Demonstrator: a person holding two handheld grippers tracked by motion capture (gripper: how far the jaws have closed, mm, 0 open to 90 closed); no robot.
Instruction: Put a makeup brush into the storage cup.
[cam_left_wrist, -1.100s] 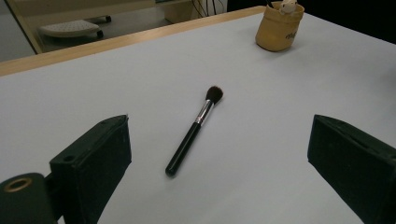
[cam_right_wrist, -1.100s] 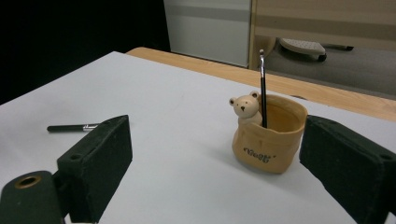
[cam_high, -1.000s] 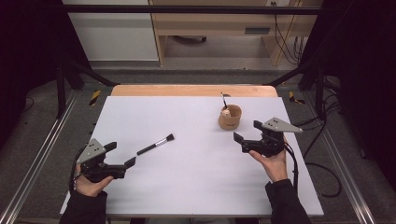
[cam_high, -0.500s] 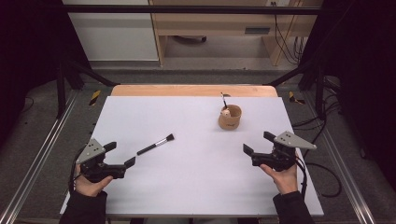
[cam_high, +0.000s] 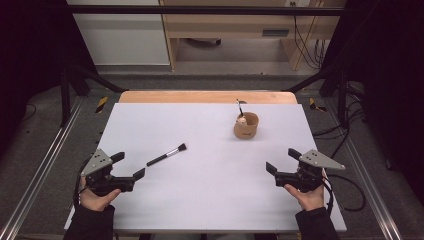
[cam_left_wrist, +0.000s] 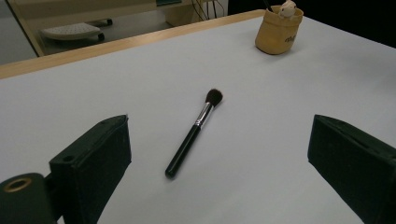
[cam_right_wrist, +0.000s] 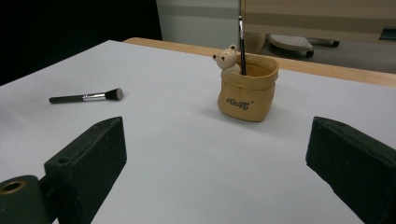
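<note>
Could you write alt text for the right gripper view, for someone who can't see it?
A tan fabric pot with a small bear figure stands on a white table, a thin brush upright inside it. A black makeup brush lies flat farther left. The right gripper is open.

A white table top (cam_high: 210, 200) is bordered by a wooden strip (cam_high: 200, 96) at the far edge; cables (cam_high: 305, 37) are seen far right.
</note>
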